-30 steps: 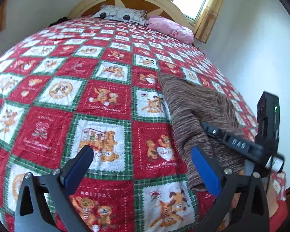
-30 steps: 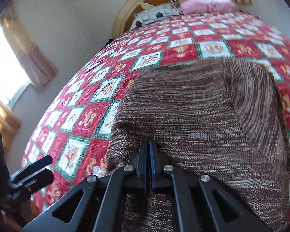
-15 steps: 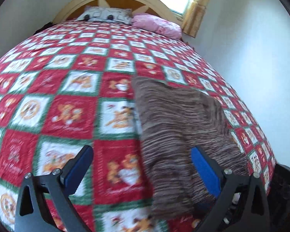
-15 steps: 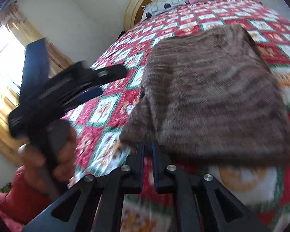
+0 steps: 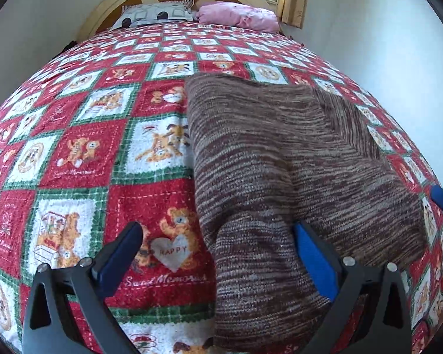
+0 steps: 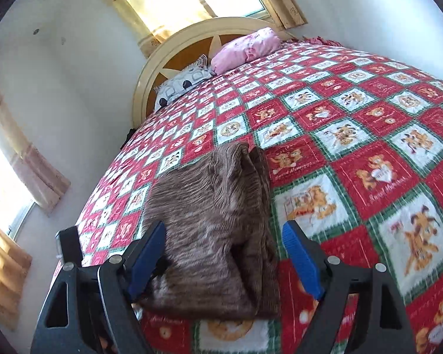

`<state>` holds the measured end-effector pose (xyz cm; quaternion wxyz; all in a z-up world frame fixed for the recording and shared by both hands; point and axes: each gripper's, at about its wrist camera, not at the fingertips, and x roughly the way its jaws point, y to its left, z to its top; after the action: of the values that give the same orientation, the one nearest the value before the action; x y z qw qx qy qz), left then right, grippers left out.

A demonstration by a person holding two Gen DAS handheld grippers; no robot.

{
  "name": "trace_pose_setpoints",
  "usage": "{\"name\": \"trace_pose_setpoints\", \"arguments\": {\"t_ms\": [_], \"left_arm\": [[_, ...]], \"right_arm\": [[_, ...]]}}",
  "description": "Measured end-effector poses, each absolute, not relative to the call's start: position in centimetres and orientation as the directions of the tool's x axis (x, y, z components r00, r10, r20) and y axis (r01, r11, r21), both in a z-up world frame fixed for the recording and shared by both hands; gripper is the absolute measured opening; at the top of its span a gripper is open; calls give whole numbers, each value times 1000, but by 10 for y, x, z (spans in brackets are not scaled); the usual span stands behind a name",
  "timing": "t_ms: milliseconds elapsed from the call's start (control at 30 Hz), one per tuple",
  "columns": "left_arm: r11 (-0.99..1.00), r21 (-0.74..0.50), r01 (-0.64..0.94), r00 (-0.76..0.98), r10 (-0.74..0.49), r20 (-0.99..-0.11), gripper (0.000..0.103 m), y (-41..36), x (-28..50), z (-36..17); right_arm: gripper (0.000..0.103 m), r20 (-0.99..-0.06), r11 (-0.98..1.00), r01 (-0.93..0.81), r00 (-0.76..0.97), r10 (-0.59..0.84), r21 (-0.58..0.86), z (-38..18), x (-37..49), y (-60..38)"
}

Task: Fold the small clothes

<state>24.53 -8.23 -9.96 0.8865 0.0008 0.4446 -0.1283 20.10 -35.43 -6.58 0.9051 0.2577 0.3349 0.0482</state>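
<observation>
Where teddy hugs heart, quilt reads "HAPPY", "Sweet Memories"

One sweater, two pillows — one quilt

Sweater: brown/tan marled knit. Quilt: red-white checks, green borders, teddy bear prints. Pillows: one pink, one white with grey-black pattern. Headboard cream. Gripper pads blue.
</observation>
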Motion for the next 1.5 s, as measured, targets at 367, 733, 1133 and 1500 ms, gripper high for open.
{"name": "trace_pose_setpoints", "arguments": {"t_ms": [367,733,1133,1500], "left_arm": [[938,-206,280,575,-336,-746,101,-89,279,-78],[909,-351,223,484,-416,-770,80,-91,298,-115],[930,-263,256,538,-363,-761,66,-104,295,-110],[934,-244,261,551,-352,-757,55,-105,293,-109]], "right_arm": [[82,-676,856,190,702,225,481,-111,277,-377],[82,-686,909,32,667,291,417,-127,278,-341],[42,-695,916,10,655,296,400,-134,281,-338],[41,-704,929,10,656,273,369,-135,282,-333]]}}
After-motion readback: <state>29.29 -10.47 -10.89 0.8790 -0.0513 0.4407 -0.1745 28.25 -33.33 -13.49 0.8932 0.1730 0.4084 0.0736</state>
